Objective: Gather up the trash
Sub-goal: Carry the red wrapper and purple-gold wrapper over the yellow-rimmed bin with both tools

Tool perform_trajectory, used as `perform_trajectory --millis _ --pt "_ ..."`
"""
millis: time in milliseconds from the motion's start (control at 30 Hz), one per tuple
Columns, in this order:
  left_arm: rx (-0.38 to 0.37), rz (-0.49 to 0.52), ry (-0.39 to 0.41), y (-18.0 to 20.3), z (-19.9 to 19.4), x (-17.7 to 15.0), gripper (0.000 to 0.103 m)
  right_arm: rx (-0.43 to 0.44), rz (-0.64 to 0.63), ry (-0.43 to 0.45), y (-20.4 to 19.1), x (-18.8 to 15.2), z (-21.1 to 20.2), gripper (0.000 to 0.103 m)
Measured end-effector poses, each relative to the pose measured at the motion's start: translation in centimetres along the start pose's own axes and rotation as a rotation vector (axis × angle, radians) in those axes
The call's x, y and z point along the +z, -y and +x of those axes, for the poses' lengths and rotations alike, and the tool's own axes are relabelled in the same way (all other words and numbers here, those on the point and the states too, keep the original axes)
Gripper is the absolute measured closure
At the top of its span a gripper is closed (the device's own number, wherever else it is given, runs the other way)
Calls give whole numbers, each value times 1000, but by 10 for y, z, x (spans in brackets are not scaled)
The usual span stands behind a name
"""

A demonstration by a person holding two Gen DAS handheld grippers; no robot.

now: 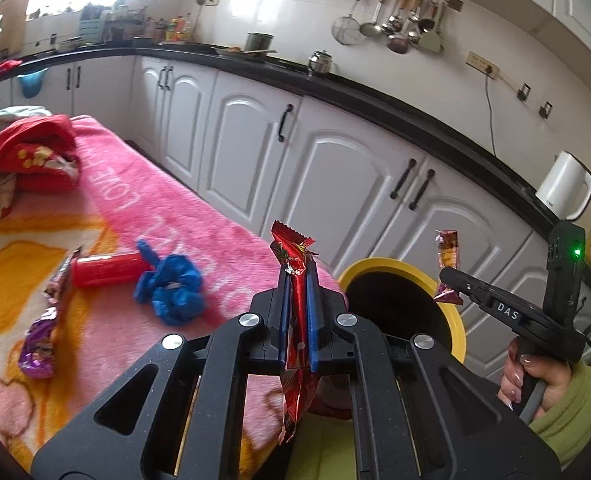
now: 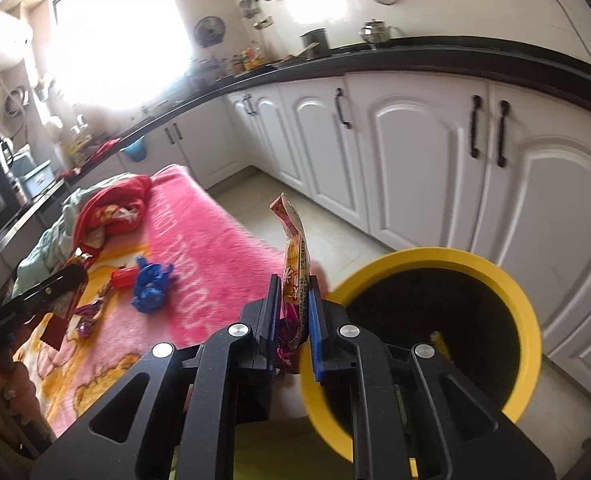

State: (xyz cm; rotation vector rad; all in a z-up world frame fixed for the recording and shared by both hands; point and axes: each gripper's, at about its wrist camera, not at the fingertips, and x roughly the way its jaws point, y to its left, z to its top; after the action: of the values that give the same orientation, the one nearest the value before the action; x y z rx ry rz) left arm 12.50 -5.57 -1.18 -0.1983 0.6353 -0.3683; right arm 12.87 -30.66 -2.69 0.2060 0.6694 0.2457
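My left gripper (image 1: 297, 276) is shut on a red foil wrapper (image 1: 293, 256), held above the pink blanket's near edge beside the yellow bin (image 1: 457, 324). My right gripper (image 2: 291, 284) is shut on an orange-pink snack wrapper (image 2: 293, 264), just left of the yellow bin's rim (image 2: 529, 320); it also shows in the left wrist view (image 1: 449, 286) over the bin with its wrapper (image 1: 447, 252). On the blanket lie a red tube (image 1: 107, 270), a crumpled blue bag (image 1: 173, 288) and purple wrappers (image 1: 41, 344).
The pink and yellow blanket (image 1: 143, 208) covers a table, with red clothing (image 1: 27, 156) at its far end. White cabinets (image 1: 335, 168) under a black counter run behind. A white kettle (image 1: 563, 186) stands on the counter.
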Motion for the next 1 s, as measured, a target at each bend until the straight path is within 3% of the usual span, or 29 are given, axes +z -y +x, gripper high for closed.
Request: perform_trajectory --millis 467,1000 --pt "-73 86 -77 50 48 -4 100 -95 117 16 64 -14 -11 90" --pt "-166 229 -191 111 108 -28 99 -182 174 -9 100 -31 -5 90"
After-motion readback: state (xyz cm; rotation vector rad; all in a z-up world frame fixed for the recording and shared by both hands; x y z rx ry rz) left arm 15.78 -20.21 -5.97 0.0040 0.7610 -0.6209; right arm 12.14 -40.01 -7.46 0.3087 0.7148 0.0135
